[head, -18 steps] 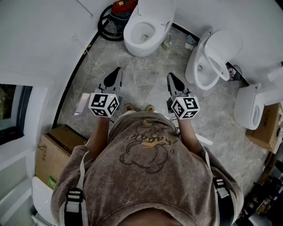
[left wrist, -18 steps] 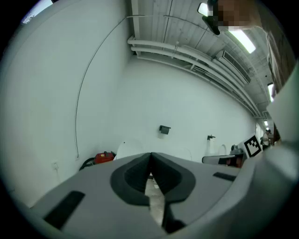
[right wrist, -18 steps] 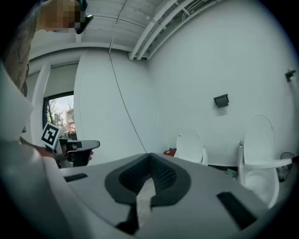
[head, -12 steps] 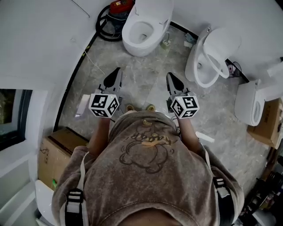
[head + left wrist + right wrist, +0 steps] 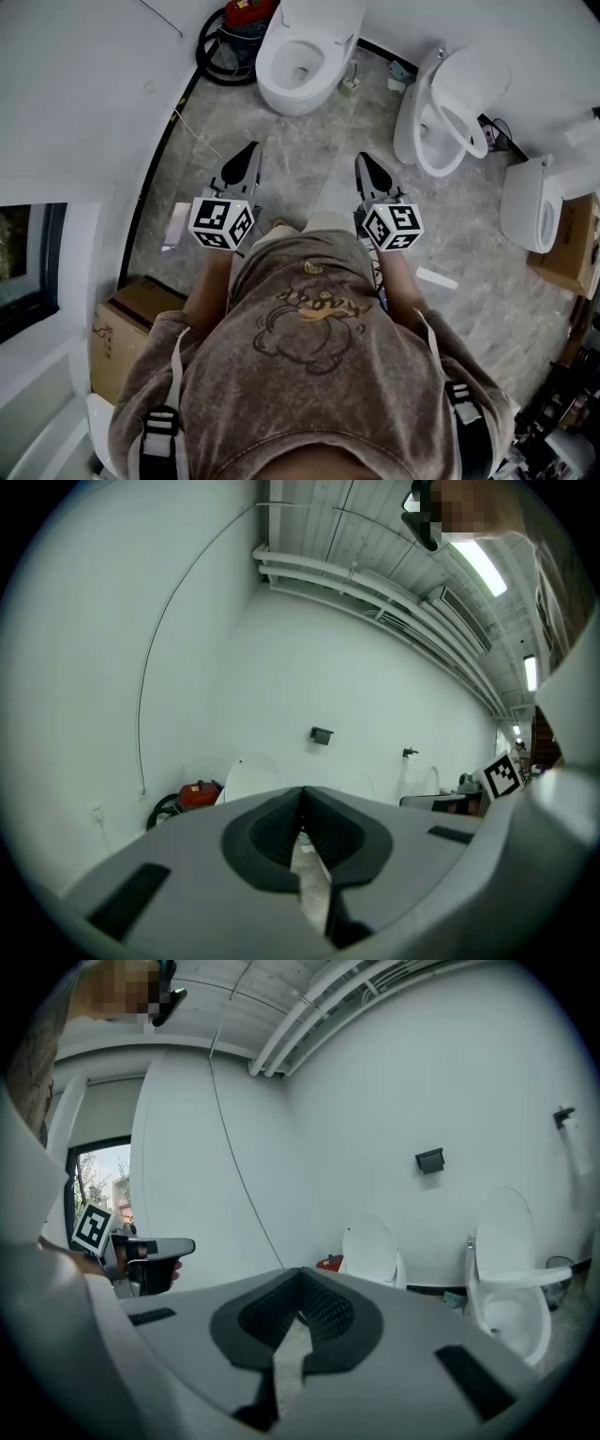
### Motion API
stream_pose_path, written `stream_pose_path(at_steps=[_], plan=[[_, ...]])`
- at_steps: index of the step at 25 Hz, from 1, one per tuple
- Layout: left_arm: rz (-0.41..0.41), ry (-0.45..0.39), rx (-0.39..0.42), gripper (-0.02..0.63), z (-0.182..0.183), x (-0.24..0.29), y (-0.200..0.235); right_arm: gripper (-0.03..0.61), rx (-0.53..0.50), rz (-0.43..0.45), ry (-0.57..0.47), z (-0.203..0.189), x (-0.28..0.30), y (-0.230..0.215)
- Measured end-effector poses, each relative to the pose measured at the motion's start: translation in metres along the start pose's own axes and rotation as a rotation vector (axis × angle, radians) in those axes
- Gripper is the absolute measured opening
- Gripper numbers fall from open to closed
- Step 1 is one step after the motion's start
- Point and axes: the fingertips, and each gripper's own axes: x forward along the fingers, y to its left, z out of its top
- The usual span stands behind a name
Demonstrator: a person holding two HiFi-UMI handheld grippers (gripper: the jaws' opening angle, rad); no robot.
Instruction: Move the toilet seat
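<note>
Three white toilets stand along the curved wall. The middle toilet (image 5: 441,117) has its lid up and its seat ring (image 5: 461,127) standing out over the bowl; it also shows at the right of the right gripper view (image 5: 511,1283). The left toilet (image 5: 302,54) has its lid up too, and its lid (image 5: 248,775) shows behind the jaws in the left gripper view. My left gripper (image 5: 248,152) and right gripper (image 5: 364,161) are held side by side over the floor, well short of the toilets. Both are shut with nothing between the jaws (image 5: 302,794) (image 5: 300,1277).
A red vacuum with a black hose (image 5: 239,33) sits left of the left toilet. A third toilet (image 5: 530,211) and a cardboard box (image 5: 572,248) are at the right. Another box (image 5: 127,323) stands at the left, by the wall. The floor (image 5: 309,169) is grey marble tile.
The toilets have slid slightly up and left in the head view, and the feet are now hidden under the shirt. Both grippers stay shut in the same pose.
</note>
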Motion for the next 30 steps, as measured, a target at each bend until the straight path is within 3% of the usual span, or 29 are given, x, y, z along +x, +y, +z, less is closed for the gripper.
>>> stream_pose_path(at_steps=[17, 30], plan=[[-0.019, 0.013, -0.050, 0.009, -0.008, 0.028, 0.049, -0.002, 0.018, 0.011, 0.026, -0.014, 0.065, 0.018], [-0.013, 0.029, -0.062, 0.009, -0.001, 0.089, 0.086, -0.002, 0.033, 0.012, 0.046, -0.001, 0.128, -0.011]])
